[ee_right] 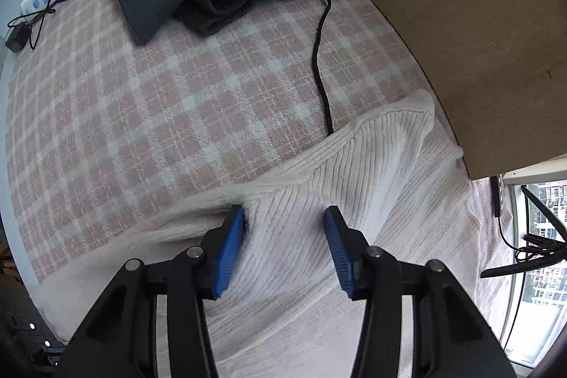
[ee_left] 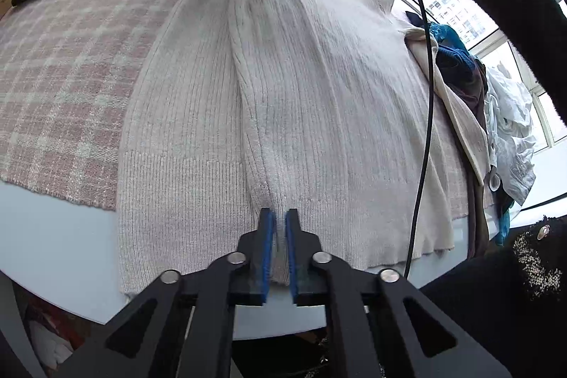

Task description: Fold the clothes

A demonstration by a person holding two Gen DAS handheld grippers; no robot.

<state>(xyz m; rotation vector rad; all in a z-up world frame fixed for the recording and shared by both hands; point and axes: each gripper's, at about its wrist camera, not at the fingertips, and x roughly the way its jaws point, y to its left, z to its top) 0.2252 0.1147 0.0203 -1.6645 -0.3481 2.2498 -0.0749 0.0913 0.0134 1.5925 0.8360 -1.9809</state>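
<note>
Left gripper (ee_left: 280, 218) jaws clenched on hem fold of cream ribbed sweater (ee_left: 301, 87); right gripper (ee_right: 285, 218) jaws released over its shoulder. Sweater spread flat on pink plaid cloth (ee_right: 141, 101).

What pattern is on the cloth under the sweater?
A pink and white check on the tablecloth, clearest in the right wrist view.

Pink plaid cloth (ee_right: 177, 116) on table, wood panel (ee_right: 478, 34), daylit window (ee_left: 457, 9) w/ tower blocks.
</note>
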